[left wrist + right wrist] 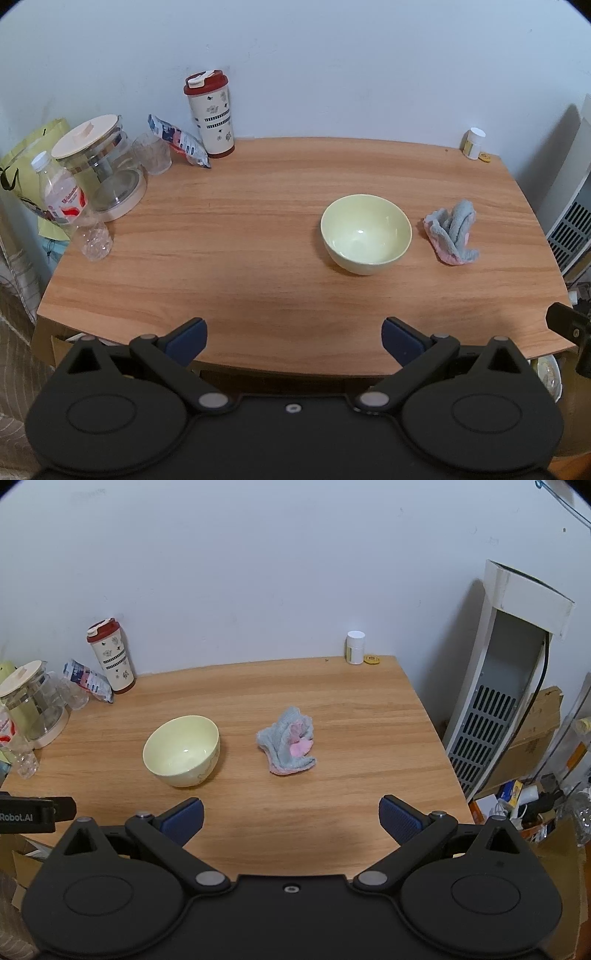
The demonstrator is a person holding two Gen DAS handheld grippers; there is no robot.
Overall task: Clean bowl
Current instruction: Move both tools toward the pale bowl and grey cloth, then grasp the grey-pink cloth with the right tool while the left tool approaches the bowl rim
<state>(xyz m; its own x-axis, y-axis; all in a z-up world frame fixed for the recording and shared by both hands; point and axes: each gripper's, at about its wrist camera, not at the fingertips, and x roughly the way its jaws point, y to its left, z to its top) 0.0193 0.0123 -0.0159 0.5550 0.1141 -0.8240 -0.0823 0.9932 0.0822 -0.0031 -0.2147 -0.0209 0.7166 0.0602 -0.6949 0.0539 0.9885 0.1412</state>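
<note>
Right now the bowl (365,233) sits upright on the counter (240,258), ahead of your left claw (294,341) and a little to its right; from your right claw (291,820) it lies ahead and to the left. Just beside it, apart and not touching, is the crumpled grey-and-pink cloth (289,742), almost straight ahead of the right claw. Both claws hang back over the near edge, fingers spread wide and holding nothing. I'd judge the first step to be taking the cloth: bring the right claw down over its raised folds and pinch a thick bunch, not a loose corner. Meanwhile steady the bowl by its rim with the left claw, since a light bowl will likely skate when wiped. The clutter far left of the left claw is well clear.
</note>
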